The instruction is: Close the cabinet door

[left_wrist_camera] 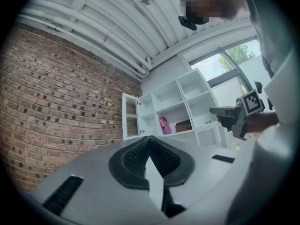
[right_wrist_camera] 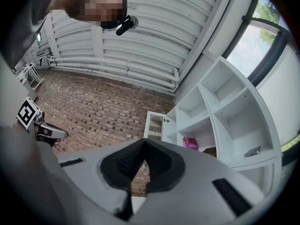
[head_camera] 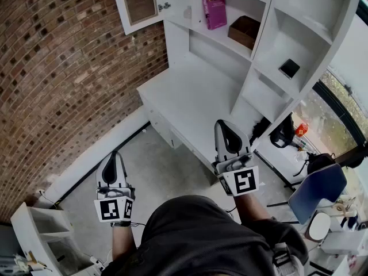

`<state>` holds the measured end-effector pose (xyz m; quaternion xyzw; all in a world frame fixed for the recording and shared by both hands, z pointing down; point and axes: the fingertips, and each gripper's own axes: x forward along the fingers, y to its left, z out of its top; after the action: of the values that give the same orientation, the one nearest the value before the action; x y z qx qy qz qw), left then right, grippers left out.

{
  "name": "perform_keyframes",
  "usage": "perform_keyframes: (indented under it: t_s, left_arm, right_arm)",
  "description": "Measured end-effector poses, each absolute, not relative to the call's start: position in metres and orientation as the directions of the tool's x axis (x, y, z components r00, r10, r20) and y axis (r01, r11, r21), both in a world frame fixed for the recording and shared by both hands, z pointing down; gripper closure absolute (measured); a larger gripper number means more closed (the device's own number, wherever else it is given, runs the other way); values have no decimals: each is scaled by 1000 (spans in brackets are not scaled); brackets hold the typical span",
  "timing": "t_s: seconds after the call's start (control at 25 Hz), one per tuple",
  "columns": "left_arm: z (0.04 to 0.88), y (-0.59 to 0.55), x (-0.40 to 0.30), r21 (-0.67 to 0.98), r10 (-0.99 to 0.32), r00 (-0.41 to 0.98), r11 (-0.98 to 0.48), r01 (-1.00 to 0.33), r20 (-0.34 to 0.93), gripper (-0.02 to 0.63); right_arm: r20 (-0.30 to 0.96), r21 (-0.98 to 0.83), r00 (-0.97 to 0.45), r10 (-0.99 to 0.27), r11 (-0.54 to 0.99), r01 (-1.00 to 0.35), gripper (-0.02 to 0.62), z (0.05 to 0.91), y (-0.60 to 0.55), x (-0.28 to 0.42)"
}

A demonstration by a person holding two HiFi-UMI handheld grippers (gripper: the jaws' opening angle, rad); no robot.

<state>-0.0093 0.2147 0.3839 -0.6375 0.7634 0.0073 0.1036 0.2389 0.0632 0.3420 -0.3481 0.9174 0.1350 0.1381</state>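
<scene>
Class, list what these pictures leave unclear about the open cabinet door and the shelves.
- White glass-panelled cabinet door: top cut off by head view's upper edge.
- Pink box: print too small to read, every view.
- Small black flat object, head view: too small to identify.

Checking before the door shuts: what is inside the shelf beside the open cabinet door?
A pink book stands with a brown box beside it; the white divider hides the box's far end.

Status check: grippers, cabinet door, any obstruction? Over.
Grippers shut, empty: left gripper, right gripper, both short of the shelving. Open cabinet door untouched. Nothing visible in its swing.
</scene>
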Motion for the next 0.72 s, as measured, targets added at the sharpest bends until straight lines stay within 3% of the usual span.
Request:
perform_keyframes:
  t_s: [0.72]
  left_arm:
    - [390,213,-5,-92,-969,-176,194,-977,-171,604]
  right_arm:
    - [-349,119,-727,-591,742,-660,595,351,64,243]
